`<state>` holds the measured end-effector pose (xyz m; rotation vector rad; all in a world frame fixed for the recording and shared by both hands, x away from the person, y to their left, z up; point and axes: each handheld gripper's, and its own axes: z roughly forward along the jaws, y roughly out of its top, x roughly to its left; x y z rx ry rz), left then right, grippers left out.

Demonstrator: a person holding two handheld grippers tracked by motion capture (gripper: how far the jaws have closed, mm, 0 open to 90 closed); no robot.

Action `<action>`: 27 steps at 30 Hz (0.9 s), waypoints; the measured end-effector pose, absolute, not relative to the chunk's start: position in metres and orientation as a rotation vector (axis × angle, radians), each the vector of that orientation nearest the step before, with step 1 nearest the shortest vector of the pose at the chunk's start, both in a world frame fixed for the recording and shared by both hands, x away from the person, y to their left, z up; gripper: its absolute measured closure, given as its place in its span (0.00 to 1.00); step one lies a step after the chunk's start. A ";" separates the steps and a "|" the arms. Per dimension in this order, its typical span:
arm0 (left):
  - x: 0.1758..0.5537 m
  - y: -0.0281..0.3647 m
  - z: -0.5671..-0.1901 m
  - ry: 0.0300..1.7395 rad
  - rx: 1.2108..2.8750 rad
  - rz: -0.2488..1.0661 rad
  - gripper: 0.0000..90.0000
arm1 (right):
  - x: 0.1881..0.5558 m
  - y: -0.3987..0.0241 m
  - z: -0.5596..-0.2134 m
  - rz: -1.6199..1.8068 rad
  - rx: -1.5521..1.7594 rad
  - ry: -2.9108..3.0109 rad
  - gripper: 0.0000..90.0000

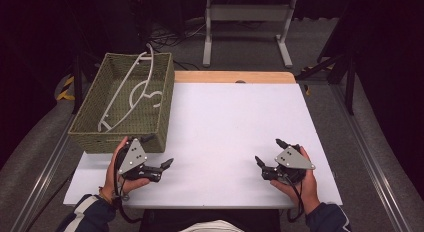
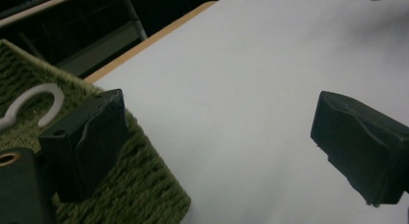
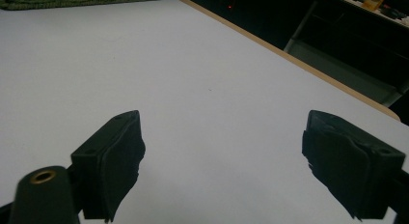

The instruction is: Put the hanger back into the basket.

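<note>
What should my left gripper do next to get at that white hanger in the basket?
Probably lift the left gripper up over the basket rim toward the white hanger. Its jaws stand open and empty beside the near corner, the hanger lies inside, and the right gripper sits far off.

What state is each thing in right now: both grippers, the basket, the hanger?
left gripper: open, holding nothing, beside the basket's near corner
right gripper: open, holding nothing, over bare table
basket: upright on the table's left side
hanger: white, lying slantwise in the basket, untouched
</note>
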<state>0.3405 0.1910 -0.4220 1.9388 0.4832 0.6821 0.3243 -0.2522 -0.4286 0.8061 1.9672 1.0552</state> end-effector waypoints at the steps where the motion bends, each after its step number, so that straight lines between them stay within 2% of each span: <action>1: 0.340 0.193 -0.425 0.488 1.950 0.679 0.07 | 0.324 -0.252 -0.429 1.057 0.801 1.971 0.16; 12: 0.337 0.212 -0.443 0.553 1.962 0.645 0.05 | 0.324 -0.249 -0.431 1.074 0.771 1.986 0.14; 27: 0.338 0.206 -0.445 0.574 1.957 0.644 0.04 | 0.322 -0.252 -0.430 1.070 0.753 1.980 0.14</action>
